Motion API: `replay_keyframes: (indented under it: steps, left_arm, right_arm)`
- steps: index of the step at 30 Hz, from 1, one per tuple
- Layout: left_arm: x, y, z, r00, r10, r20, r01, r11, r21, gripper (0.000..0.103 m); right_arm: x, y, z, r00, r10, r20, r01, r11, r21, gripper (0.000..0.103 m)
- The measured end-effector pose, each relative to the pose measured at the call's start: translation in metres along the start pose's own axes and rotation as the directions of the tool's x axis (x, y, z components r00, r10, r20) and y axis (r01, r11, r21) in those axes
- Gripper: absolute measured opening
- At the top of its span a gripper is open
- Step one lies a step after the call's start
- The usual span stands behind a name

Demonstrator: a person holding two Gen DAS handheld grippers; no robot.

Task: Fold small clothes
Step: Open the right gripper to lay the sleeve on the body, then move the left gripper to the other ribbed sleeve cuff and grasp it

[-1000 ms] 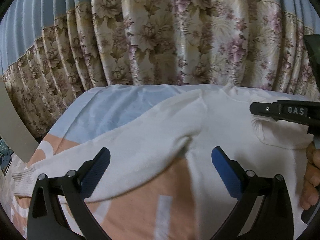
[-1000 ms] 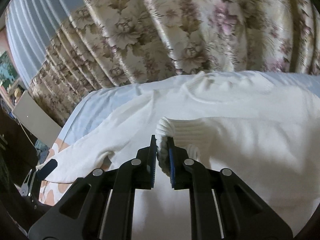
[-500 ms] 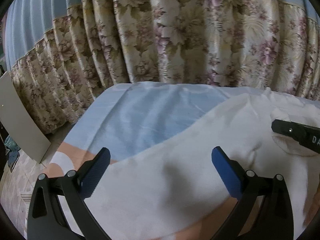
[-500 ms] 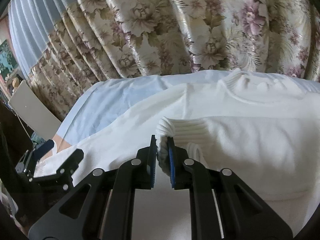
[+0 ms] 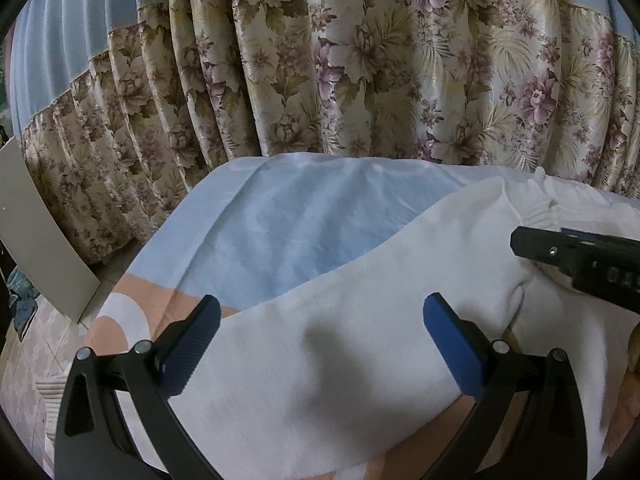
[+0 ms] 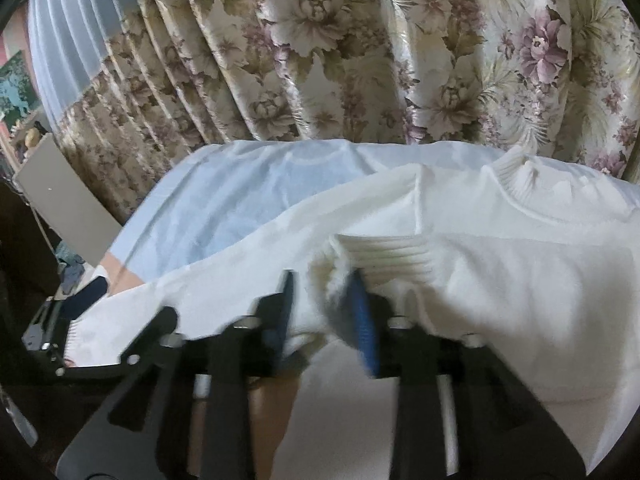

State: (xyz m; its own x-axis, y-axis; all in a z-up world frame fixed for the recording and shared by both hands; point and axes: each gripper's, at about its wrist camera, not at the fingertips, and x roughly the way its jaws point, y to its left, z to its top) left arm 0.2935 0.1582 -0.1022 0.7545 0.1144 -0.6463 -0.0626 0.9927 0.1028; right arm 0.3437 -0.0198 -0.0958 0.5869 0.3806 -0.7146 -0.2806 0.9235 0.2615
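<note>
Knitwear lay across the bed: we had a white long-sleeved knitted sweater (image 6: 500, 264) spread on the pale blue and peach bedsheet (image 5: 320, 216), its ribbed collar (image 6: 516, 176) toward the floral pleated curtain (image 5: 360, 72). Our right tongs (image 6: 324, 312) had just been opening, and the ribbed white cuff (image 6: 380, 248) of the sleeve folded over the body sat loose between the blue pads, no longer pinched so far as the blur allowed us to tell. Our left tongs (image 5: 320, 344) stood spread wide and empty directly over the other sleeve (image 5: 320, 360). That sleeve's long axis ran crosswise under them, out toward the bed's left edge, where its own cuff (image 6: 80, 328) lay. We judged the left hand the nearer one for folding this sleeve inward, with the grip point lying leftward along the sleeve.
</note>
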Motion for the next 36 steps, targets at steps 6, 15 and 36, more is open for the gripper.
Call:
replay_keyframes:
  steps: [6,15,36]
  left_arm:
    - [-0.015,0.006,0.001,1.0,0.014,0.01,-0.014,1.0,-0.017,0.101]
    - [-0.053,0.011,-0.007,1.0,0.007,0.015,-0.006,1.0,-0.023,0.101]
    - [-0.159,-0.017,-0.067,0.999,0.028,0.034,-0.027,1.0,-0.007,0.101]
  right_arm:
    - [-0.022,0.003,0.0,0.999,-0.008,0.036,0.009,1.0,-0.009,0.047]
    - [-0.064,-0.005,-0.015,0.998,-0.035,0.061,0.034,0.999,0.013,0.047]
    - [-0.214,-0.012,-0.119,0.985,-0.087,0.148,0.086,0.996,0.013,0.056]
